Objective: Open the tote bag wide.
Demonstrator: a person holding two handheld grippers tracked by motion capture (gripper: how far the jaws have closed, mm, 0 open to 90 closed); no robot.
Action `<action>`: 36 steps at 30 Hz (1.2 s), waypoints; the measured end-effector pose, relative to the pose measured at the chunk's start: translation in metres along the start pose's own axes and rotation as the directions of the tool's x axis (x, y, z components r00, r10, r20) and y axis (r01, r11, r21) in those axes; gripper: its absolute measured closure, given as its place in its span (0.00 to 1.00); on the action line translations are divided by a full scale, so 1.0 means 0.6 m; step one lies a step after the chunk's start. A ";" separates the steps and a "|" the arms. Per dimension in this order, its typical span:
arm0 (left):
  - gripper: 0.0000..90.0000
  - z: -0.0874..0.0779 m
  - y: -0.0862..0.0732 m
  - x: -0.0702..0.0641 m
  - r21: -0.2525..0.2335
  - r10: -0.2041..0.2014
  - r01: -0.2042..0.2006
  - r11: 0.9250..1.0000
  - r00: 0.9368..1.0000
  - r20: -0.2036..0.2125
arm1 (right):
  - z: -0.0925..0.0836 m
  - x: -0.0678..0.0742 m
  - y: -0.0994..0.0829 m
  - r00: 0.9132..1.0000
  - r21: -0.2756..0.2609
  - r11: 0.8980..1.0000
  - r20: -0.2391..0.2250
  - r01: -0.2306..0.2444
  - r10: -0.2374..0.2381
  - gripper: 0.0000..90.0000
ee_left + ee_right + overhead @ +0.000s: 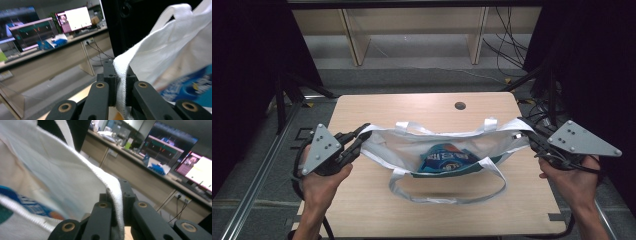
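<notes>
Desk (362, 210): wooden, with a grommet hole (460, 105) behind the bag.
Bag (407, 145): white tote stretched over mid-desk, blue packet (447, 160) inside.
Left tool (357, 142): clamped on the bag's left rim.
Right tool (526, 134): clamped on its right rim.

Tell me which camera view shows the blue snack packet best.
The high view: the blue snack packet lies whole inside the open white bag. The left gripper view catches one blurred corner through the cloth; the right gripper view shows only a strip.

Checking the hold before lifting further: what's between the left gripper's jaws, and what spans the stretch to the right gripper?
The left gripper pinches the white bag's rim, as the left gripper view shows. In the high view, the bag, holding a blue packet, spans to the right gripper.
</notes>
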State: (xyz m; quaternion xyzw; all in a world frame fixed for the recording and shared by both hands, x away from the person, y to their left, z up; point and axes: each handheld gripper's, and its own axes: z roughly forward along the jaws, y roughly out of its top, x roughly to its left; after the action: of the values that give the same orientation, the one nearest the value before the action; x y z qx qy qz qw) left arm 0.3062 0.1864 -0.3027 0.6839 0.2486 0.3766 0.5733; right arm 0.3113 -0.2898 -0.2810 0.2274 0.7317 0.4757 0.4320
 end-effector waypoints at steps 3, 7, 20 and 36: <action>0.96 -0.014 0.016 -0.004 -0.038 -0.047 0.048 0.998 0.999 0.024 | -0.018 0.008 0.012 1.000 -0.031 0.999 0.001 -0.007 0.007 0.98; 0.95 -0.028 0.030 -0.001 -0.051 -0.054 0.057 0.997 0.998 0.042 | -0.037 0.011 0.028 1.000 -0.065 0.998 -0.018 -0.023 0.022 0.98; 0.95 0.025 -0.050 0.022 0.093 -0.100 0.091 0.992 0.991 0.094 | 0.029 -0.002 -0.025 0.999 0.030 0.999 -0.018 -0.043 0.044 0.98; 0.93 0.106 -0.131 0.018 0.231 -0.183 0.159 0.960 0.979 0.086 | 0.063 0.011 -0.094 0.998 0.115 0.991 0.038 -0.061 0.057 0.98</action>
State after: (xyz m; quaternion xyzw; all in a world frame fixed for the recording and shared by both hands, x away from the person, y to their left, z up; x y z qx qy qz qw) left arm 0.3707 0.1737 -0.3802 0.7388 0.3166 0.2585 0.5359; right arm 0.3446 -0.2912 -0.3407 0.2820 0.7434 0.4409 0.4165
